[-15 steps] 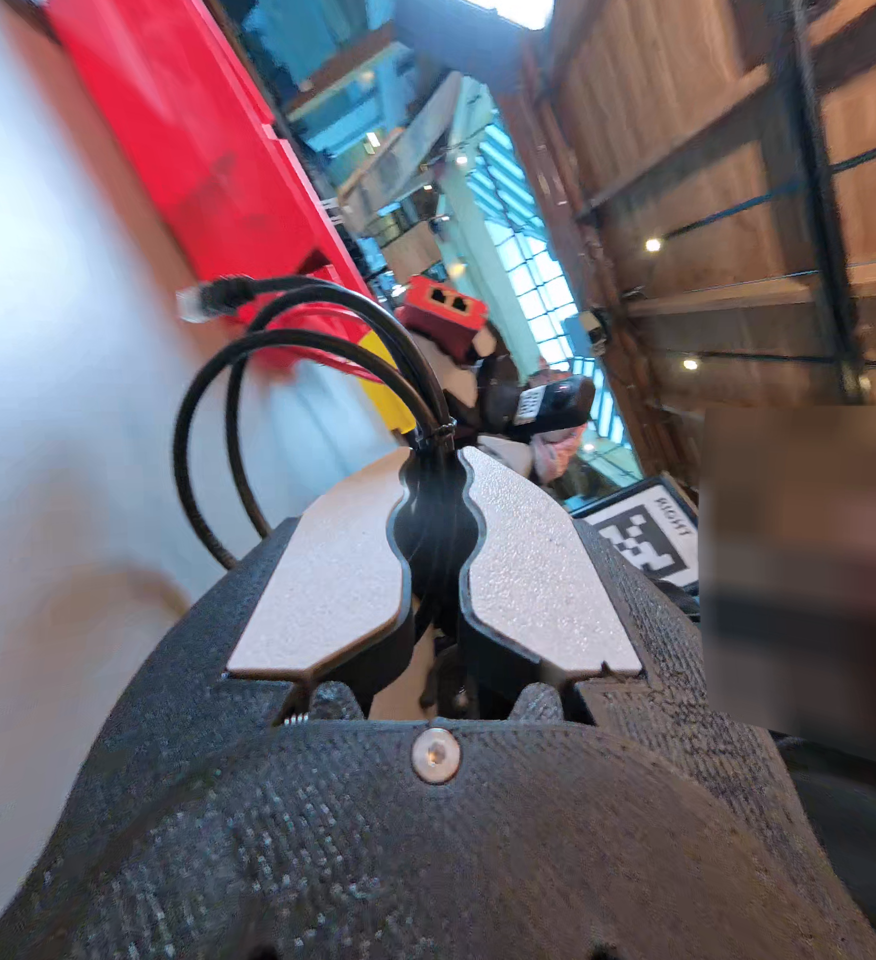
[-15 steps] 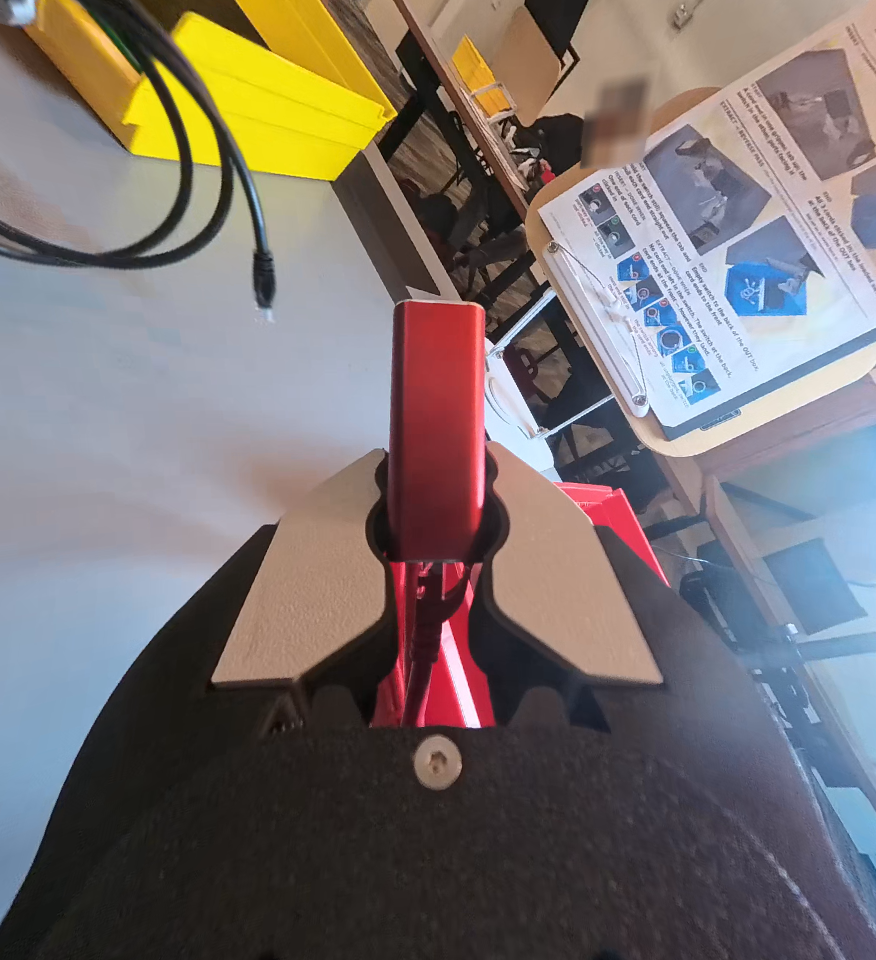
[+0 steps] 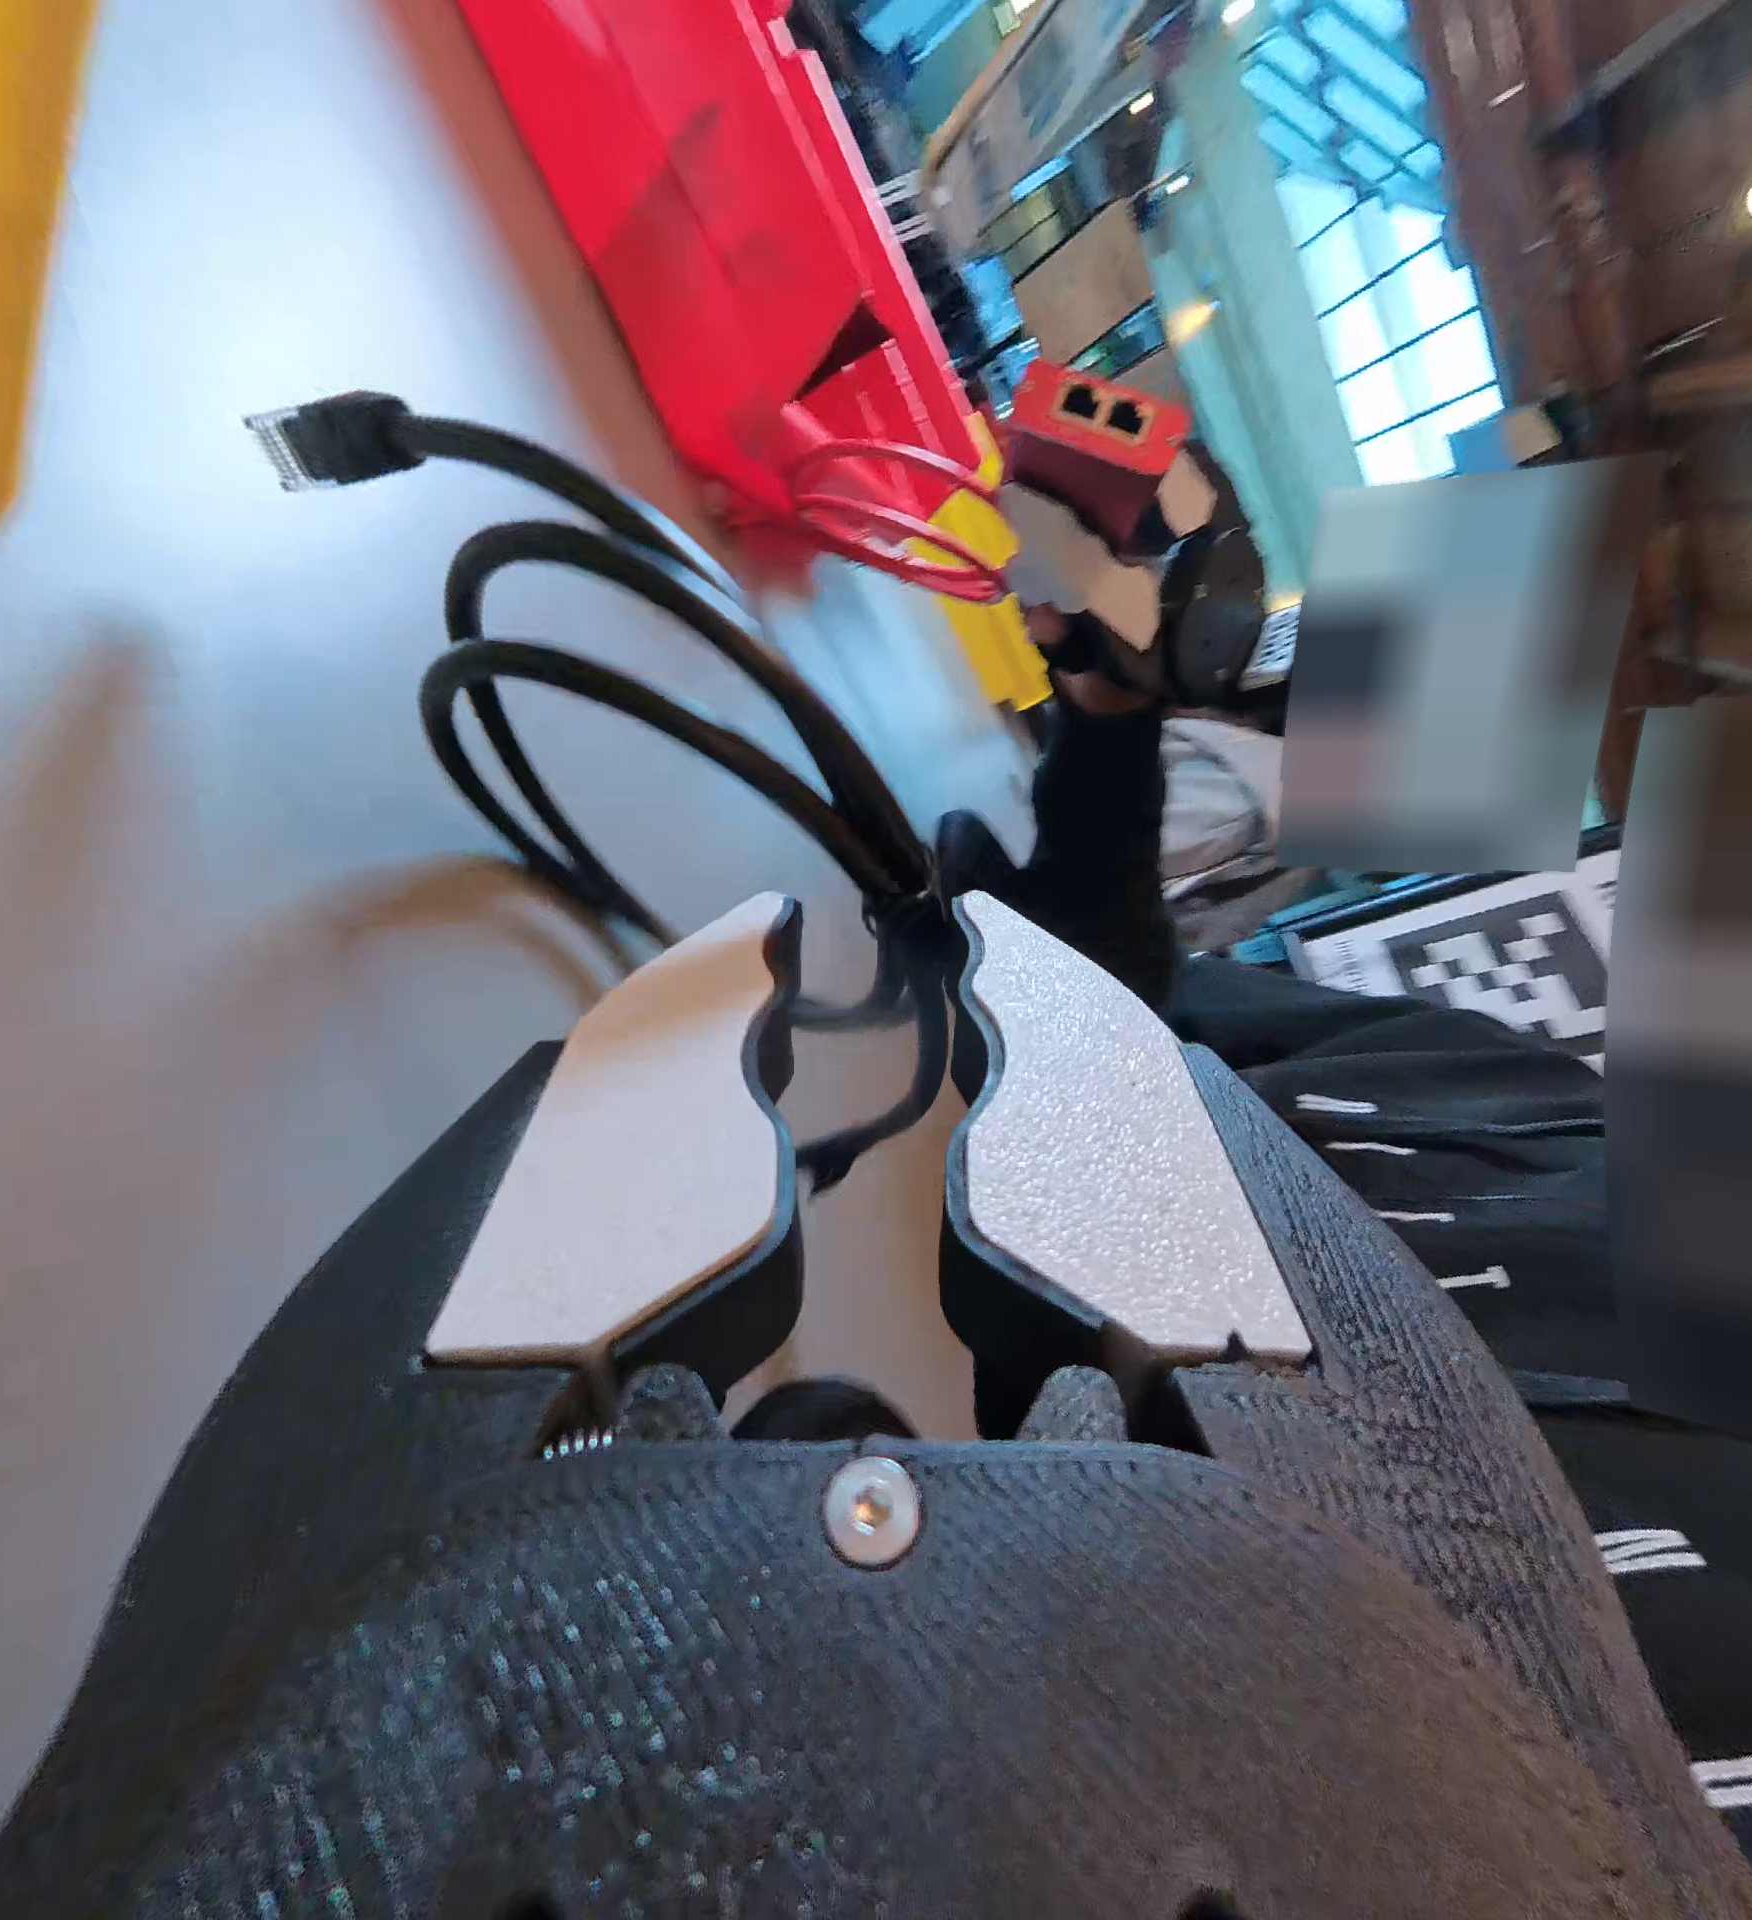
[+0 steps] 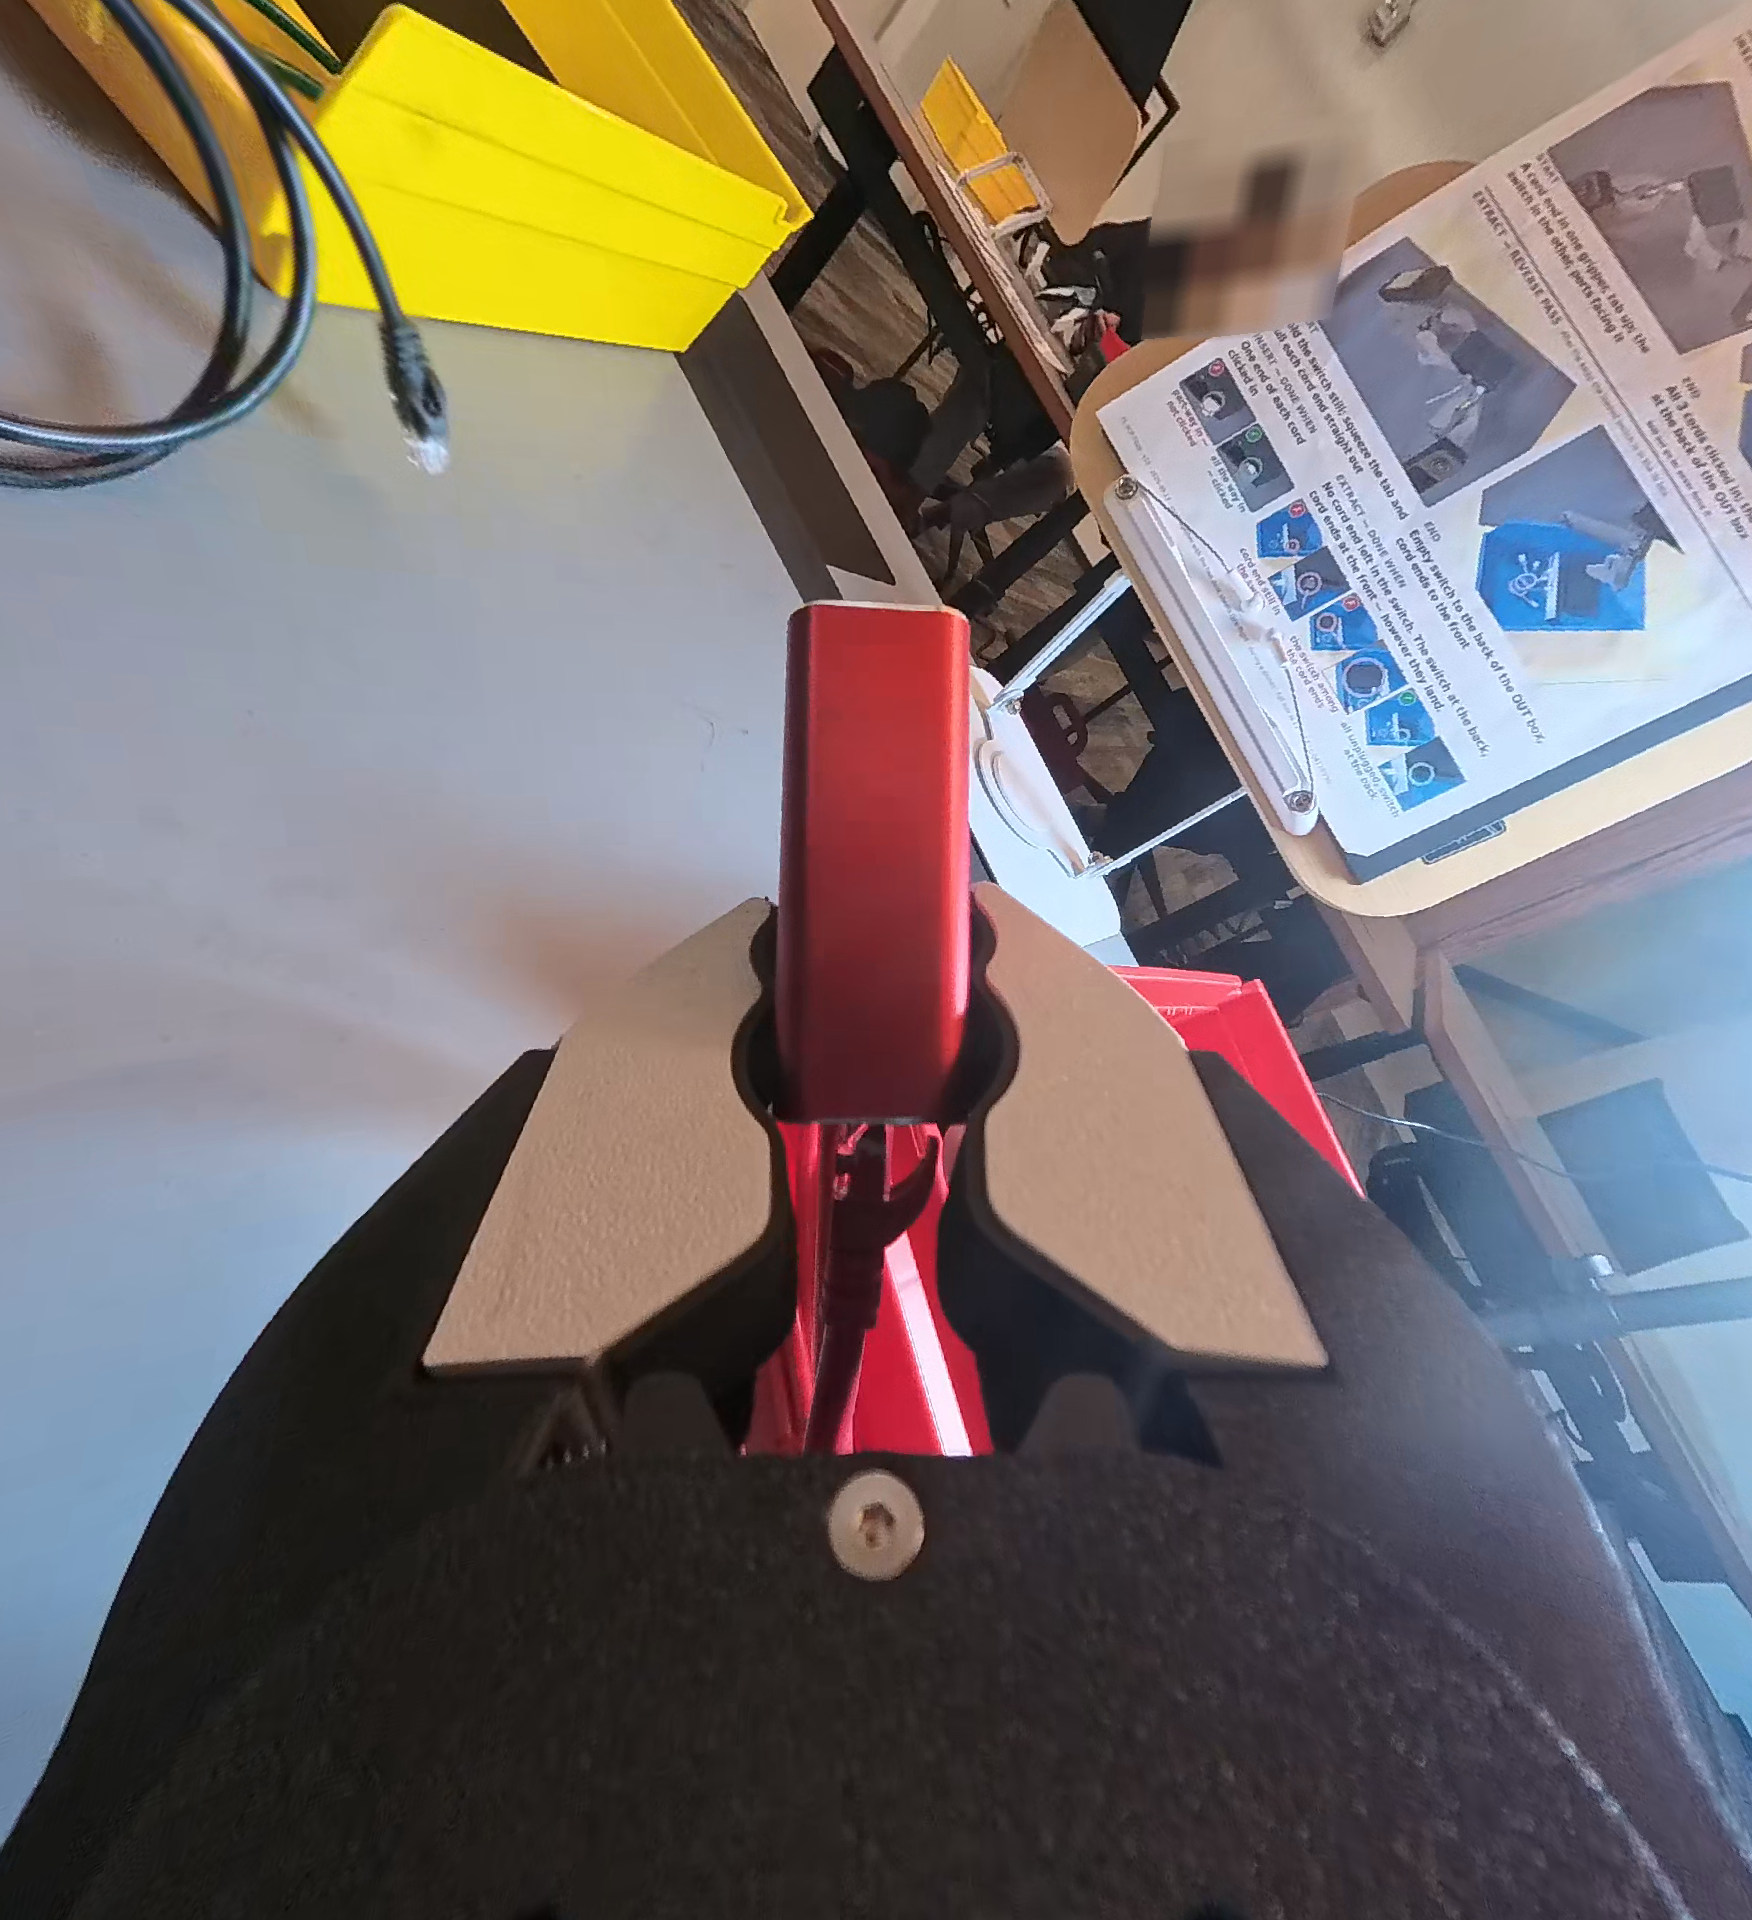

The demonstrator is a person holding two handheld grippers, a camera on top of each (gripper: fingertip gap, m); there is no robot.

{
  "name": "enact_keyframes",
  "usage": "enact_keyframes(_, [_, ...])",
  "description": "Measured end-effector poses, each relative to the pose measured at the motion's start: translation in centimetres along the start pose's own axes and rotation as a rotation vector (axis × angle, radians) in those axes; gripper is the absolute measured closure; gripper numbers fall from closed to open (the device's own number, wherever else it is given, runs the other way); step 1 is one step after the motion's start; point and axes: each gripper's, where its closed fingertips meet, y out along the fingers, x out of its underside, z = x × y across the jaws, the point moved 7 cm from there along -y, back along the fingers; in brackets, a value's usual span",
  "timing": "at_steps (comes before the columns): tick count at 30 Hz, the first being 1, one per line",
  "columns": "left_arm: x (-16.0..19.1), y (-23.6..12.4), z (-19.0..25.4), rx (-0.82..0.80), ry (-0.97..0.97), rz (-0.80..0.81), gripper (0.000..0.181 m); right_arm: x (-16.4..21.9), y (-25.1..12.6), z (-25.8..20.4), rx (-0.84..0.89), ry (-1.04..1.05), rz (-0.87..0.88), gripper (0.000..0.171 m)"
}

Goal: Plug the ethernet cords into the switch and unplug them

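In the left wrist view my left gripper (image 3: 874, 910) has its jaws apart. A tied bundle of black ethernet cord (image 3: 643, 665) sits loosely between the tips, against the right finger. The cord's free plug (image 3: 321, 442) sticks out to the upper left over the white table. My right gripper (image 4: 872, 904) is shut on the red switch (image 4: 872, 831), which stands up between its fingers. A dark red cord (image 4: 856, 1236) hangs from the switch's near end. In the left wrist view the switch (image 3: 1100, 442) shows two empty ports facing me. The black plug (image 4: 417, 410) also shows in the right wrist view.
A red bin (image 3: 726, 208) lies behind the cords, and red cord loops (image 3: 882, 520) hang near it. A yellow bin (image 4: 539, 208) stands at the table's far edge. An instruction sheet on a board (image 4: 1474, 520) stands to the right. A person's dark sleeve is at the right. My hands' fingertips stand some 25 centimetres from each other.
My left gripper's jaws have spread wider around the black cord bundle, and the view has swung, so the plug and loops sit lower. The right gripper still holds the switch.
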Motion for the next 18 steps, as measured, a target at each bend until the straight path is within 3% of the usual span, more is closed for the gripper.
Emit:
enact_keyframes(3, [0.9,-1.8,-1.3,-0.207,0.039,-0.131,0.155,0.0,0.1,-0.1,-0.005,0.001,-0.001,0.141])
enact_keyframes(6, [2.6,-1.9,-2.2,-0.295,0.07,-0.273,0.155,0.0,0.2,-0.2,-0.009,-0.006,-0.002,0.141])
enact_keyframes(15, [4.2,3.2,-0.4,-0.163,0.238,-0.525,0.153,-0.1,0.3,-0.4,-0.013,-0.006,-0.003,0.141])
enact_keyframes(18, [2.8,3.5,-0.2,-0.36,0.503,-0.585,0.136,0.0,0.3,-0.3,-0.011,-0.003,-0.004,0.141])
